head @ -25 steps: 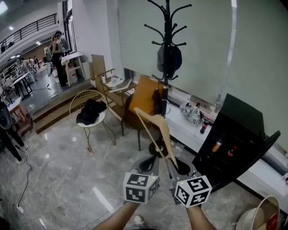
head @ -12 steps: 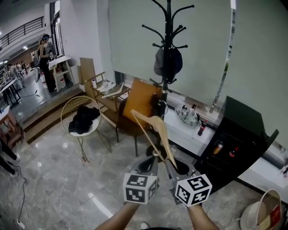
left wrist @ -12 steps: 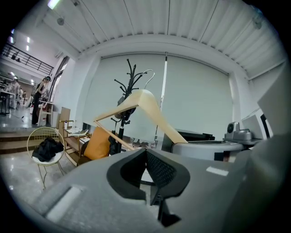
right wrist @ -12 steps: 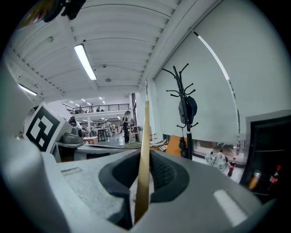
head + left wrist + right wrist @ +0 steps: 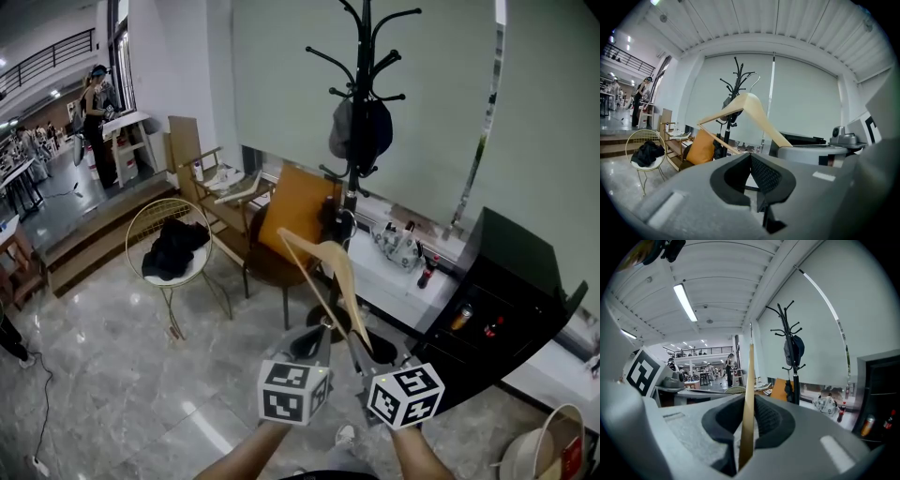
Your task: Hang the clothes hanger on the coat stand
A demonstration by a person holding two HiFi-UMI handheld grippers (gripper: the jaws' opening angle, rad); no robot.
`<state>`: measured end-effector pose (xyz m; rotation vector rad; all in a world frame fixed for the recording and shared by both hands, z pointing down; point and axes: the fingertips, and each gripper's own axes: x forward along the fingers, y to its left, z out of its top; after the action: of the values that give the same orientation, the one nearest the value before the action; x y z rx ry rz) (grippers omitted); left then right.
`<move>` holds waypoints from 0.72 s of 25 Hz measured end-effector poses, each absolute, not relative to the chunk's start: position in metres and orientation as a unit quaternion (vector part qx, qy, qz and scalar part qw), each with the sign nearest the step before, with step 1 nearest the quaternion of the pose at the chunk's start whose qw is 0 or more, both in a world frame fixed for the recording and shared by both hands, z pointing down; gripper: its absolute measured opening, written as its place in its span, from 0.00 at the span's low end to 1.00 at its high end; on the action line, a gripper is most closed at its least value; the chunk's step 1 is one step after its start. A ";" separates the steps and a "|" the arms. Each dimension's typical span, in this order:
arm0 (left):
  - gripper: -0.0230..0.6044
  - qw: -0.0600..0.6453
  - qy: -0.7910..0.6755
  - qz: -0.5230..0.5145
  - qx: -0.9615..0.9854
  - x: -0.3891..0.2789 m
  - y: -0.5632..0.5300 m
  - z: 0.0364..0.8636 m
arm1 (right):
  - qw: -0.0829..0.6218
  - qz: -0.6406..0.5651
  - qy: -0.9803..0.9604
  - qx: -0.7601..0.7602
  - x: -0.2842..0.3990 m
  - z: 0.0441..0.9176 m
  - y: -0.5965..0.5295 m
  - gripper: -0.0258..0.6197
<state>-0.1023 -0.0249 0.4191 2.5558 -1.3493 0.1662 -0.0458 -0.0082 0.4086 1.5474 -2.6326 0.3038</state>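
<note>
Wire chair (image 5: 150,220) with dark garment (image 5: 178,246) seen at far left. Left gripper (image 5: 317,339) closed at jaw tips on lower bar of clothes hanger (image 5: 330,267). Hanger held up, tilted, ahead of both grippers, its hook not placed on any peg. Right gripper (image 5: 360,349) clamped on hanger's sloping arm, wood seen edge-on between jaws. Coat stand (image 5: 363,56) upright beyond hanger, dark cap (image 5: 361,127) hung on it. Black cabinet (image 5: 497,281) at right.
</note>
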 end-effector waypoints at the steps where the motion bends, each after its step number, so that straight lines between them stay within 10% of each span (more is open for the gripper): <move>1: 0.04 0.124 -0.463 0.058 0.876 -0.102 -0.029 0.420 | 0.036 0.100 -0.857 0.504 -0.044 0.410 -0.013 0.12; 18: 0.04 0.113 -0.493 0.065 0.860 -0.039 -0.170 0.413 | 0.020 0.110 -0.873 0.475 0.025 0.411 -0.161 0.12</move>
<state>-0.0390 -0.1695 0.4135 2.5237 -1.4451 0.1893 0.0247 -0.1605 0.4114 1.4727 -2.7071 0.3409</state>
